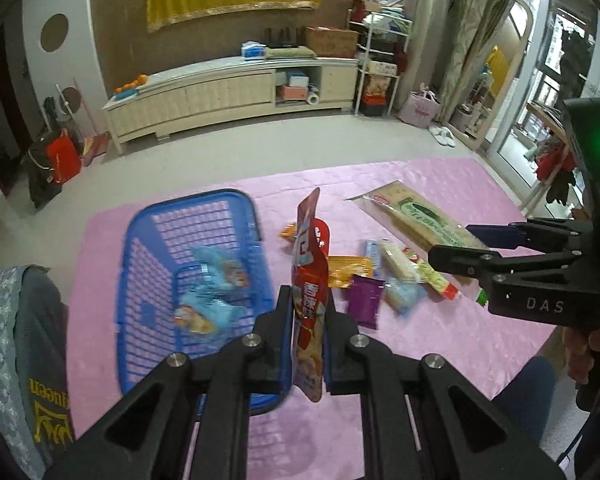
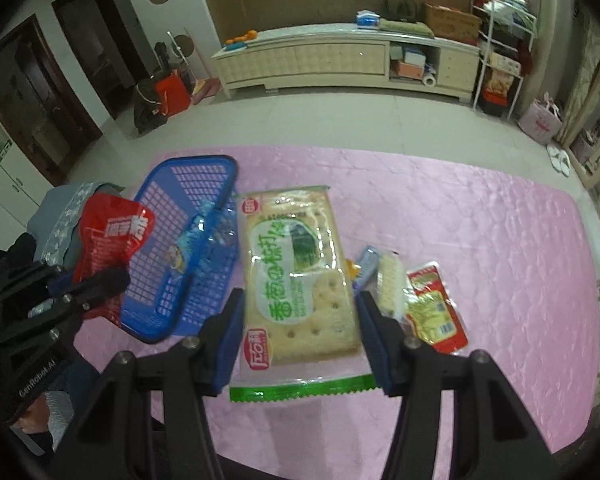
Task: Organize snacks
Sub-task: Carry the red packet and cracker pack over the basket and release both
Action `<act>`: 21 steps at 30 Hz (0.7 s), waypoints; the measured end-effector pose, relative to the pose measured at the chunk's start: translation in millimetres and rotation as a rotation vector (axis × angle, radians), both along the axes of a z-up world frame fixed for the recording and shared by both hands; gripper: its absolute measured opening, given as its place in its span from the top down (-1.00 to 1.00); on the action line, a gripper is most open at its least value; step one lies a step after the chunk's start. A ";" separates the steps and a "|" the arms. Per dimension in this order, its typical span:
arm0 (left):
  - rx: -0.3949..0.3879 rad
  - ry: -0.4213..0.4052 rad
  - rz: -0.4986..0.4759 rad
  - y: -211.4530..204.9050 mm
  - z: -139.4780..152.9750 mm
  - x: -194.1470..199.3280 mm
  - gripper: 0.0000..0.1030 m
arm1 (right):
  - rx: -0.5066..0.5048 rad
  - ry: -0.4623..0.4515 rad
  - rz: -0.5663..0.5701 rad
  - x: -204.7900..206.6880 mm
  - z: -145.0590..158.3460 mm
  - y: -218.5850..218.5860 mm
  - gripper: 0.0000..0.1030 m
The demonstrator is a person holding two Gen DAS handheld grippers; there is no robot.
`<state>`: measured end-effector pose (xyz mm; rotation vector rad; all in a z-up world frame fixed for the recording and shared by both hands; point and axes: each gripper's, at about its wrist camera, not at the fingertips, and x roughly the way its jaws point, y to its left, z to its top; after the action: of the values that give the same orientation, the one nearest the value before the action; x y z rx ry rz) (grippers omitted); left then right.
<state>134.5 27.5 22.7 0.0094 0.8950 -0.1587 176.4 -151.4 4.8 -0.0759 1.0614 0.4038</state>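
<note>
Left gripper clamped on the red snack pouch; pouch stands edge-on between the fingers, long axis running forward and up past the tips. Blue basket just left of the fingers. Right gripper spread wide, fingers flanking the cracker pack, whose long axis lies along them; contact unclear.
</note>
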 end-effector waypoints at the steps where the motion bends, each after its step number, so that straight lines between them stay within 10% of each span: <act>1: -0.003 0.000 0.007 6.4 1.2 -1.7 0.79 | 0.001 -0.001 0.011 1.2 0.7 9.3 -0.15; 21: -0.062 0.013 0.121 101.9 -11.0 13.0 0.78 | -0.030 0.052 0.167 30.3 -30.8 145.9 -0.15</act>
<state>147.5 129.4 11.7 -0.1033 0.9008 -0.0736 206.7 -5.5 -26.0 -0.1825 1.1160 0.5429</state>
